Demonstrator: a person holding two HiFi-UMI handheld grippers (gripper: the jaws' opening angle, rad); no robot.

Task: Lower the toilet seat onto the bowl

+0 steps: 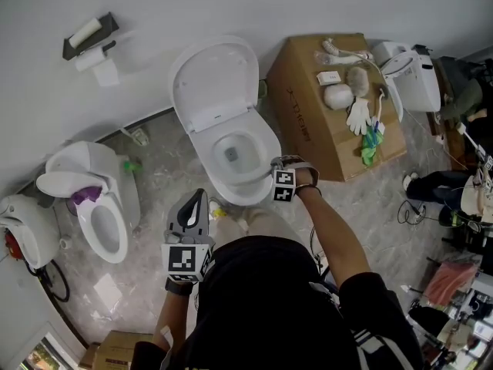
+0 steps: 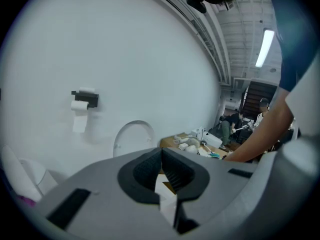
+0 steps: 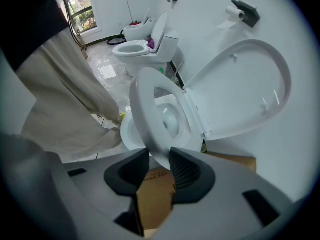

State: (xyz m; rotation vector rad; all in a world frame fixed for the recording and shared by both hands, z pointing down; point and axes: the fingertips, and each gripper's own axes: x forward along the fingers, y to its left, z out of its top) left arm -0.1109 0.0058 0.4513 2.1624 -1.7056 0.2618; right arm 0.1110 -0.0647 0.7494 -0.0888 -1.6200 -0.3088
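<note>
The right gripper (image 3: 160, 156) clamps its fingers (image 3: 187, 171) on the toilet seat (image 3: 145, 114), holding it tilted above the bowl (image 3: 126, 131), likely so it cannot slam. The left gripper (image 2: 161, 154) hangs back, fingers closed on nothing.

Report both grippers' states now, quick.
Left gripper: shut, holding nothing.
Right gripper: shut on the toilet seat, at its front rim.

Head cam steeply down on white ceramic toilet (image 1: 266, 145); right claw (image 3: 160, 157) cam close on its white seat (image 3: 142, 116); left claw (image 2: 161, 156) cam farther, shares white lid (image 2: 133, 138).
</note>
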